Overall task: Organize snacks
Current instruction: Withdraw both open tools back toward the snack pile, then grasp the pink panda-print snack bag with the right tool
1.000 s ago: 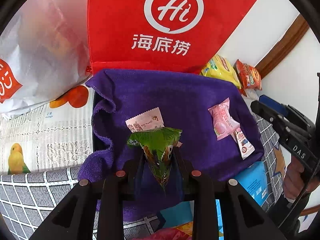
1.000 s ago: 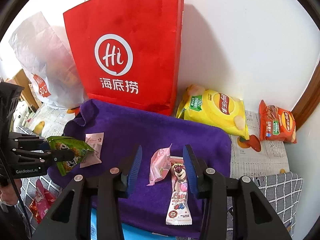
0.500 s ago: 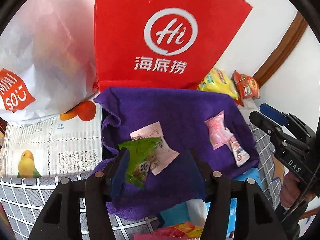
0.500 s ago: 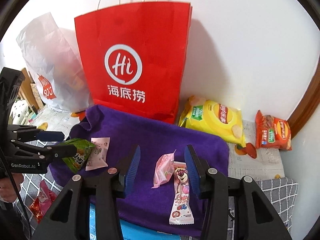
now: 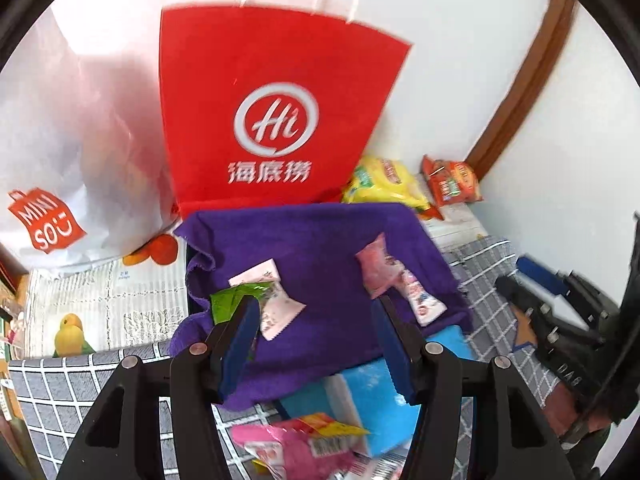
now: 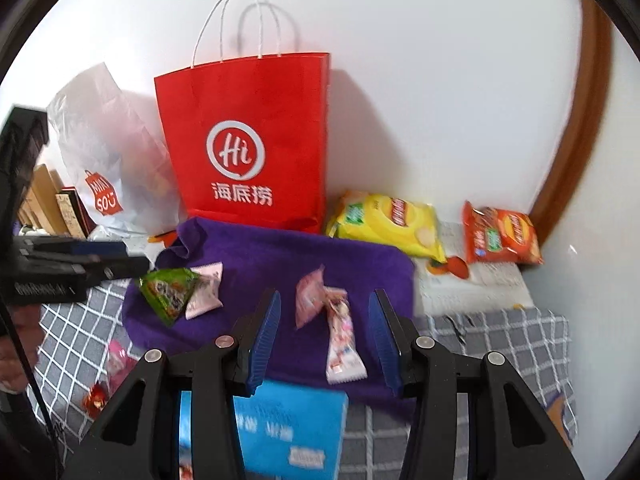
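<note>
Here, left gripper (image 5: 316,332) and right gripper (image 6: 324,332), jaws parted, nothing between; beyond, on purple towel (image 6: 352,264): green snack packet (image 6: 168,290) overlapping pale pink sachet (image 6: 206,290), pink packet (image 6: 310,300) touching long bar wrapper (image 6: 342,340); behind, red paper bag (image 6: 248,140) upright against wall

The setting was a home interior. A grid-patterned grey cloth (image 6: 500,344) and a fruit-printed lace mat (image 5: 104,300) covered the surface. Retail carrier bags, one red paper bag (image 6: 248,140) and one white plastic bag (image 6: 108,148), stood against a white wall with brown wooden trim (image 6: 588,120).
</note>
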`<state>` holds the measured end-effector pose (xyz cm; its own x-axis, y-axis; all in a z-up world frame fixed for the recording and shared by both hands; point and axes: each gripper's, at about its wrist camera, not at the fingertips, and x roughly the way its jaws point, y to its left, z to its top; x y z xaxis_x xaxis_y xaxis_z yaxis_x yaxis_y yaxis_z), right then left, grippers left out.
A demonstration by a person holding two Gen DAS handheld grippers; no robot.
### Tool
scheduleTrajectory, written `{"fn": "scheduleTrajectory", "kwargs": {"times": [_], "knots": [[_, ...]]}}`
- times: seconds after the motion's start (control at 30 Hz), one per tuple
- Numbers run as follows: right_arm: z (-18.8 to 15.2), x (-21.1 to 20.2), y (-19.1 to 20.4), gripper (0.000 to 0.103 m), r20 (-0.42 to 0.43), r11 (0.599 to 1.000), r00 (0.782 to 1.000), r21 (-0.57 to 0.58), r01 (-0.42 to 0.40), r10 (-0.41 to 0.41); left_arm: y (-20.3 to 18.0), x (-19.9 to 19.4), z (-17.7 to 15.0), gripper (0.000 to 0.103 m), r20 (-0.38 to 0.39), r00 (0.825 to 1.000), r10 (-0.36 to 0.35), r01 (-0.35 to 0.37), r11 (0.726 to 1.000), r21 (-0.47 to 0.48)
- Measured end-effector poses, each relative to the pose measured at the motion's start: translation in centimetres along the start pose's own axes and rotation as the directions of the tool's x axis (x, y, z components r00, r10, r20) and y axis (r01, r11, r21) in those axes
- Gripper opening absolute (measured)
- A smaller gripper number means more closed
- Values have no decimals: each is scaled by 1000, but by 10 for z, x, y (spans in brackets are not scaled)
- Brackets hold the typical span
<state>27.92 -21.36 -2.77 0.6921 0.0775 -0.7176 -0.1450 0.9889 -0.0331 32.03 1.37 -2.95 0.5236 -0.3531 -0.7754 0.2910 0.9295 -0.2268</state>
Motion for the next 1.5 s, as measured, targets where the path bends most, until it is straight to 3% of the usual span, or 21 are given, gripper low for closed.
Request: {"fn": "scheduleTrajectory", "kwargs": {"times": [0.13,0.47,0.93,1.5], "knots": [[-20,-24,-7,50,-7,999,1000,41,11,-10,-17,-22,-2,60,53,999,-10,8,999,42],[-64,-70,-18,52,-4,990,999,133,40,-40,-28,-61,-35,61,60,998,-11,8,999,44],[-114,-72,9,53,-96,987,994,157,-36,52,2,-76,-110,61,-4,999,49,-49,999,-18],[-141,-48,47,53,-176,986,981,156,-60,87,41,-79,-141,61,-55,997,59,-62,997,-40]]}}
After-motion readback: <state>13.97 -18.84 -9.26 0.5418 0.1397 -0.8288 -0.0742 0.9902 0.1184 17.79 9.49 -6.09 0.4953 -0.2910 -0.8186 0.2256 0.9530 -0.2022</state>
